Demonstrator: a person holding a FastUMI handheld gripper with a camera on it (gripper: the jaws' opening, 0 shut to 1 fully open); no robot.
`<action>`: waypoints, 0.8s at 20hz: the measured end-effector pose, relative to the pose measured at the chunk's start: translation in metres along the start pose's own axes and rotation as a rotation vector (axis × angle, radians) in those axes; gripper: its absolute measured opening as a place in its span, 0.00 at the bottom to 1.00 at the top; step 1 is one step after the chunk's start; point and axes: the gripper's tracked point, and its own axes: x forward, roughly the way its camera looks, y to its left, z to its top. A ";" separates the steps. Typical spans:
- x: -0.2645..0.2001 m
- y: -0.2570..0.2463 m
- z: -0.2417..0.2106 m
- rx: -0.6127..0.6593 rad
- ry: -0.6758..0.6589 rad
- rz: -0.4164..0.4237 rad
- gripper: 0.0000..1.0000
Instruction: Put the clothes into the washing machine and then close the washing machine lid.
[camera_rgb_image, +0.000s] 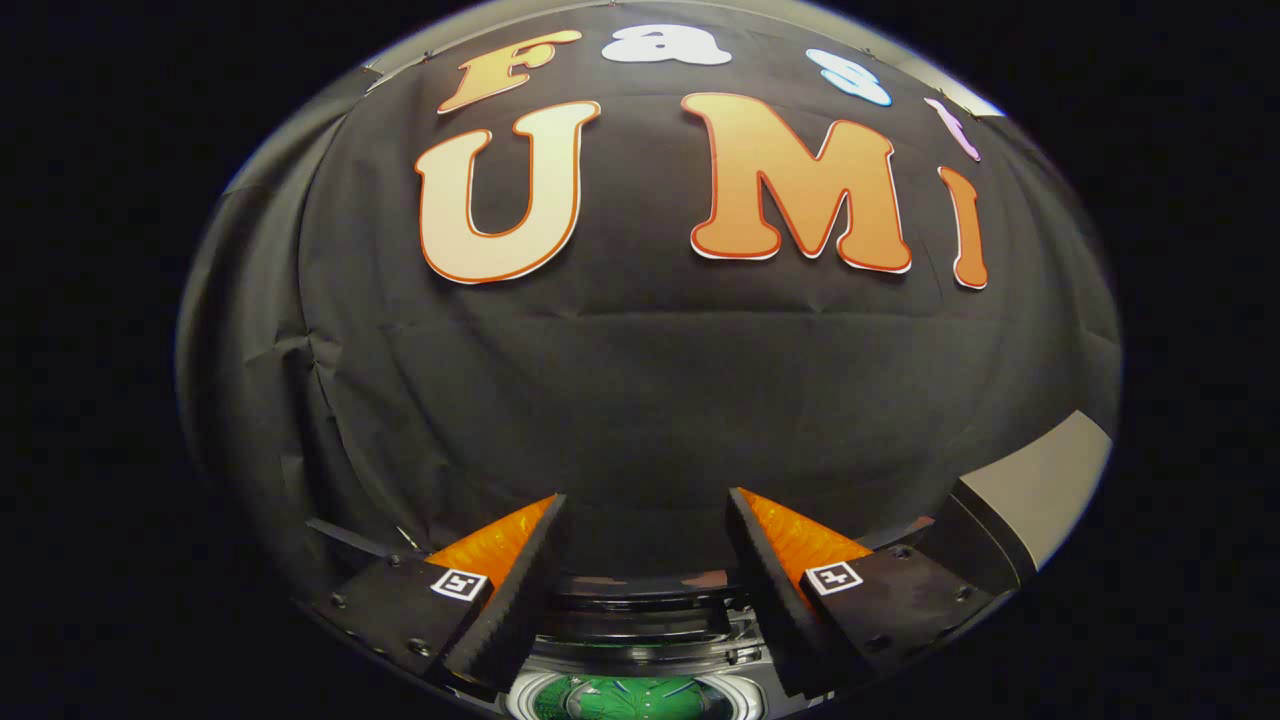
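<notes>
Creased black cloth wall (640, 400) under dim light, with perhaps a pale panel (1045, 490) beside it.

One gripper, one washing machine, one bit of green inside it.
Counted: 1 gripper (648, 520), its 2 fingers (520, 590) spread apart with nothing between them; 2 square marker tags (459, 584), one per finger; 1 washing machine (640, 625) below the fingers, with 1 round drum opening; 1 green item (630, 697) in the drum, too cropped to identify.
</notes>
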 end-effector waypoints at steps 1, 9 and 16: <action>-0.005 -0.001 0.001 -0.003 -0.010 0.001 1.00; -0.060 -0.001 -0.021 -0.007 -0.074 0.010 1.00; -0.098 0.000 -0.051 -0.014 -0.074 0.050 1.00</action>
